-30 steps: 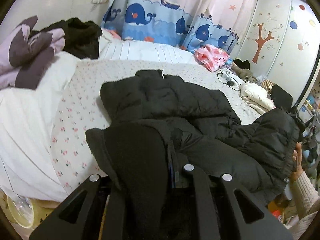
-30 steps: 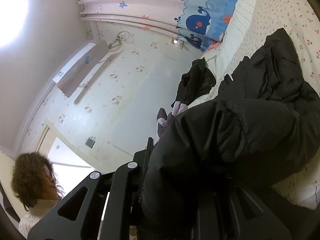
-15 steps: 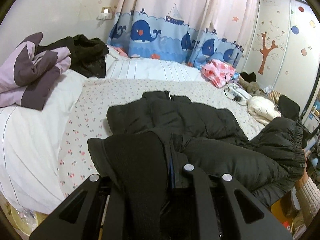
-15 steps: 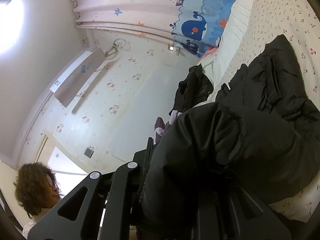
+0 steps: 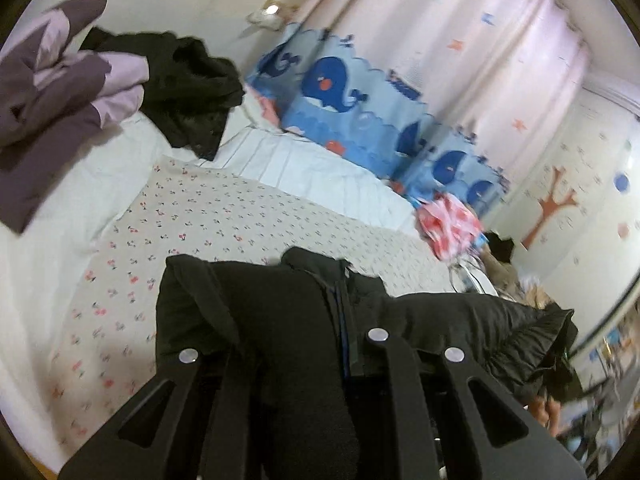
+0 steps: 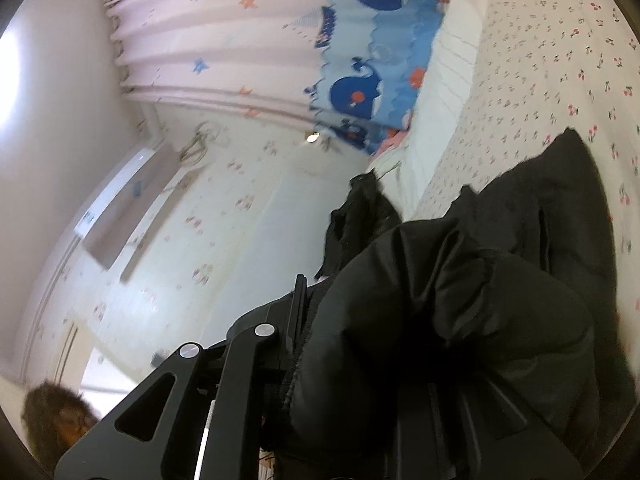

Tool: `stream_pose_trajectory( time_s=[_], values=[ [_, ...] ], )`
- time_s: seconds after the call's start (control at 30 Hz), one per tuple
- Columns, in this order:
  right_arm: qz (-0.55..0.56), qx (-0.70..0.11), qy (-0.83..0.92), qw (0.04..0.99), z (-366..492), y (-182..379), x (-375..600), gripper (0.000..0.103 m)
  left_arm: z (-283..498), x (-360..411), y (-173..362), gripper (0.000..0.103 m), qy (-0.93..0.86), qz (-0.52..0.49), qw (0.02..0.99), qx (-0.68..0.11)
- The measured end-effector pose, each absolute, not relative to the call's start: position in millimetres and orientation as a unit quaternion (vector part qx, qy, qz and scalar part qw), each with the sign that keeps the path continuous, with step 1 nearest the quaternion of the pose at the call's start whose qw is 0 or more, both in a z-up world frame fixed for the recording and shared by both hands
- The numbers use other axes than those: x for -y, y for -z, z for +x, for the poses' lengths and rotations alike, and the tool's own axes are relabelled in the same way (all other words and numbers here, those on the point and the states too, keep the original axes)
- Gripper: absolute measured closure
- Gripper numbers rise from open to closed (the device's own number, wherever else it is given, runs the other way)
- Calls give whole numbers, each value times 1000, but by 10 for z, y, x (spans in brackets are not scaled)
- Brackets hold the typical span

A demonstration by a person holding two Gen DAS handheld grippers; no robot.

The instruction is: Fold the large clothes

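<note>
A bed (image 5: 224, 216) with a cherry-print sheet carries a black puffer jacket (image 5: 280, 312) near its near edge, collar toward the bed's middle. The left gripper (image 5: 304, 360) is clamped on a thick bundle of the jacket's fabric. The right gripper (image 6: 360, 360) has the jacket's hem draped between its jaws, which are just starting to open. The lower part appears brought over the upper body, so one fold looks about made. Sleeves and final tidy folds seem left. Other clothes (image 5: 60, 92) are piled at the far left corner.
</note>
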State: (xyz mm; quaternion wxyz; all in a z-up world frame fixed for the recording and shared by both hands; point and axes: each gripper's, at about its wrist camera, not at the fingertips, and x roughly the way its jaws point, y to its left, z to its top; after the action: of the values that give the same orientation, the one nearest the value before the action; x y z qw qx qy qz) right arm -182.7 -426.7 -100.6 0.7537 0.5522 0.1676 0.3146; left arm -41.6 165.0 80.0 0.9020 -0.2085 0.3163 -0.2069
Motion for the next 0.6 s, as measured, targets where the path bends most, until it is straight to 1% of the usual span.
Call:
stream_pose_trajectory(
  time_s=[0.17,0.27,0.33,0.4,0.5,0.57,0.6],
  values=[
    [565,-192,-271,756,-1268,1171,4409,85,212,-1553,-523,89,173,-243,892,-339],
    [568,-211,-237,760,-920,1296,4473,82,580,-1502,-288,89,142,-253,887,-359],
    [564,-229,-210,765,-648,1457,4497,79,773,-1463,-52,86,120,-257,883,-375],
    [564,-244,-196,764,-447,1622,4493,79,933,-1424,241,86,108,-259,876,-392],
    [572,-260,-188,755,-135,1850,4474,79,1040,-1374,523,85,112,-260,864,-417],
    [577,-271,-183,748,-15,1891,4457,74,1089,-1361,573,84,114,-252,860,-428],
    [580,-274,-180,746,2,1885,4465,65,1111,-1393,566,84,119,-258,856,-432]
  ],
)
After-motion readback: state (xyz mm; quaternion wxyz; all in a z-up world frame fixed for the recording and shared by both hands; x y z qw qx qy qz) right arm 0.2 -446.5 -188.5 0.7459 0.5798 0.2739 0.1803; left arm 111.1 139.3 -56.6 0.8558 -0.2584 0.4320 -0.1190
